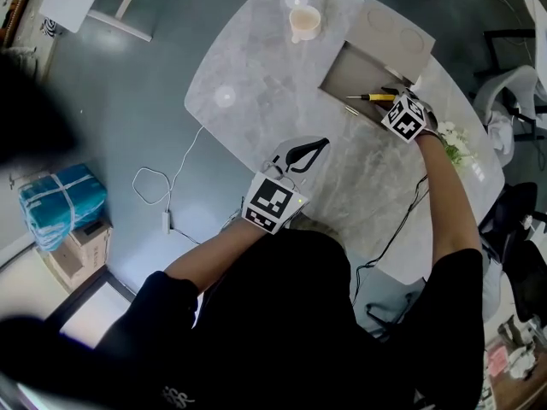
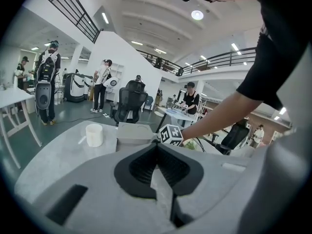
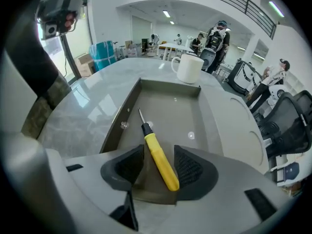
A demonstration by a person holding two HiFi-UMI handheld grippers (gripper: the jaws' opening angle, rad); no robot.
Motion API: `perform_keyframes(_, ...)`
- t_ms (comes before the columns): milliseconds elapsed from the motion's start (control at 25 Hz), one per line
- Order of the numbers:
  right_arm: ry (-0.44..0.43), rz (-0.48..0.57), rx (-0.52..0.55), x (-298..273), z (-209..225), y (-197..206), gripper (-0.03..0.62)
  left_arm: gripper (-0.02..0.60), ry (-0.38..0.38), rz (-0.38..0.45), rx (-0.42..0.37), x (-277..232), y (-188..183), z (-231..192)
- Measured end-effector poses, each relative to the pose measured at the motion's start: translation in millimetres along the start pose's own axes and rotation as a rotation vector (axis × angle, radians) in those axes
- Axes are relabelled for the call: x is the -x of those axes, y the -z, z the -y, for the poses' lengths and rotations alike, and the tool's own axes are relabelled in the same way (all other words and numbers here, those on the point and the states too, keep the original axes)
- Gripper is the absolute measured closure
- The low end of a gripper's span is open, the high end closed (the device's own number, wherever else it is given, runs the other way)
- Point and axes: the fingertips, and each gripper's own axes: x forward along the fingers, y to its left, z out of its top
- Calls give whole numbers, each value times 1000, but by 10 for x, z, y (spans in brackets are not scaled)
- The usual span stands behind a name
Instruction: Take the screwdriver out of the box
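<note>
Screwdriver (image 3: 155, 152), one, yellow-handled: lies in the open box (image 3: 195, 126), one, on the marble table (image 3: 83, 116). Right gripper (image 3: 160, 165): jaws wide, straddling the handle, not pressing. Best closed squarely on mid-handle, then lifted clear of the walls. Left gripper (image 2: 158, 165): jaws together, empty. Mug (image 3: 188, 68), one.

The table (image 1: 265, 101) looks polished and marble-veined; the box (image 3: 170, 106) matt grey; the screwdriver (image 3: 160, 162) smooth yellow plastic with a metal shaft.
</note>
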Motion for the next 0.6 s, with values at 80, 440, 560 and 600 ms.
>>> perform_keyframes(80,-12,-12,13,-52,-33,19,436,566,-7,0,5,7,10,-22)
perform_keyframes(440,-30,-11,40,-99,-11,25,463,566,-44,8,56,13,0,-145)
perform_keyframes(560,-35,-19,64,-120,-41,29,480,566,-67,11,54,36,-11,-205)
perform_keyframes(600,-38,-27,72,-117,-54,34,492,566,-72,18,64,52,-25,-218)
